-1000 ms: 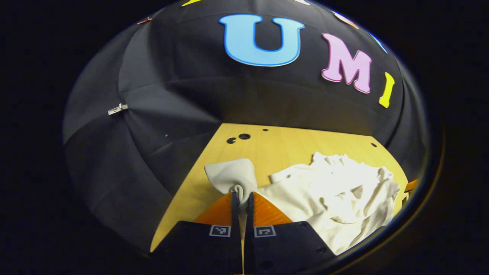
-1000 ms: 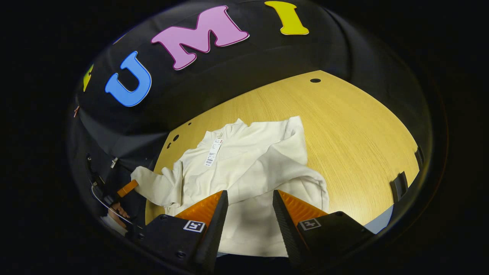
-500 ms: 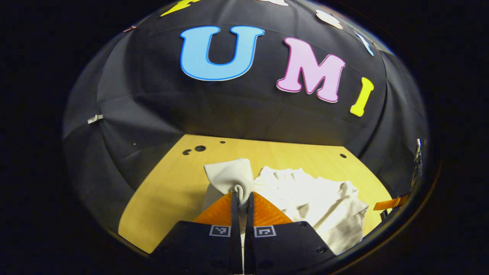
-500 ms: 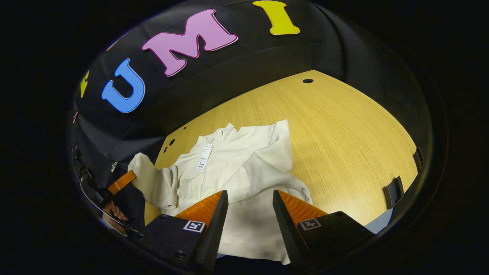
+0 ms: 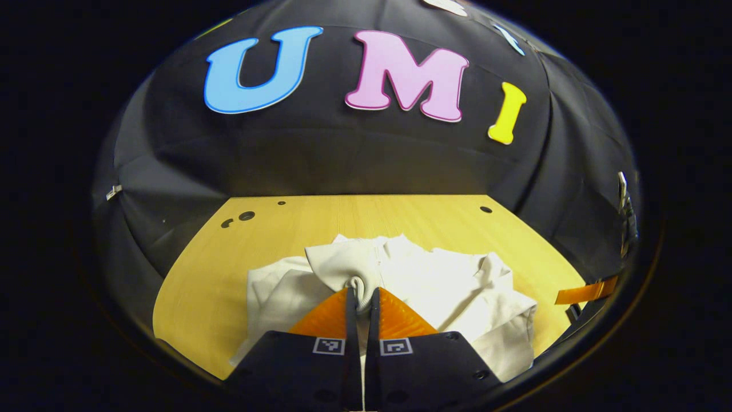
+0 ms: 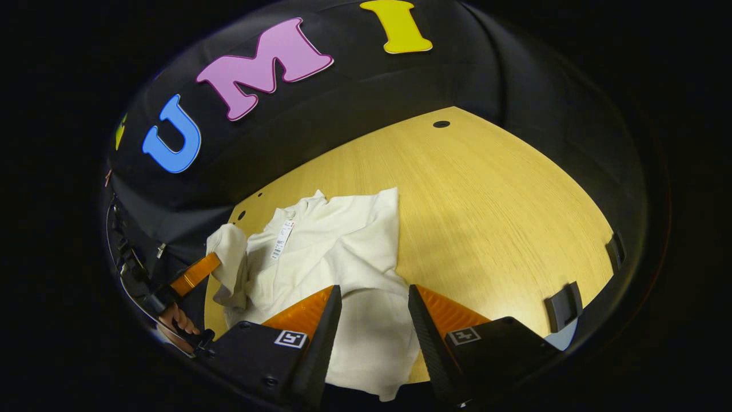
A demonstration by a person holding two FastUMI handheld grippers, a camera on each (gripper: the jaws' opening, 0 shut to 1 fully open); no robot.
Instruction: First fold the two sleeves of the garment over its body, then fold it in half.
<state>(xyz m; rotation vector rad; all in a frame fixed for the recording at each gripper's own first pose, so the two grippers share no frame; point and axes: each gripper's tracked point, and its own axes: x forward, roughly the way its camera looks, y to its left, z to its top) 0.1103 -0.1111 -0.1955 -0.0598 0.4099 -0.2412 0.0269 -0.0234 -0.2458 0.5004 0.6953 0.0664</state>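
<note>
Clamped tight, left gripper [image 5: 361,293] on a bunched sleeve cuff [image 5: 345,264], low centre of the left gripper view. Spread wide over nothing, right gripper [image 6: 372,303], above the cream garment [image 6: 334,252] on the wooden table [image 6: 497,206]. Lower hem cut off behind the fingers [image 6: 326,320]. Tag [image 6: 281,240] print too small to read.

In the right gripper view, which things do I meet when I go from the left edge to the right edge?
Hand on the left gripper → lifted sleeve → tag → garment → bare table → dark clips at the table edge.
</note>
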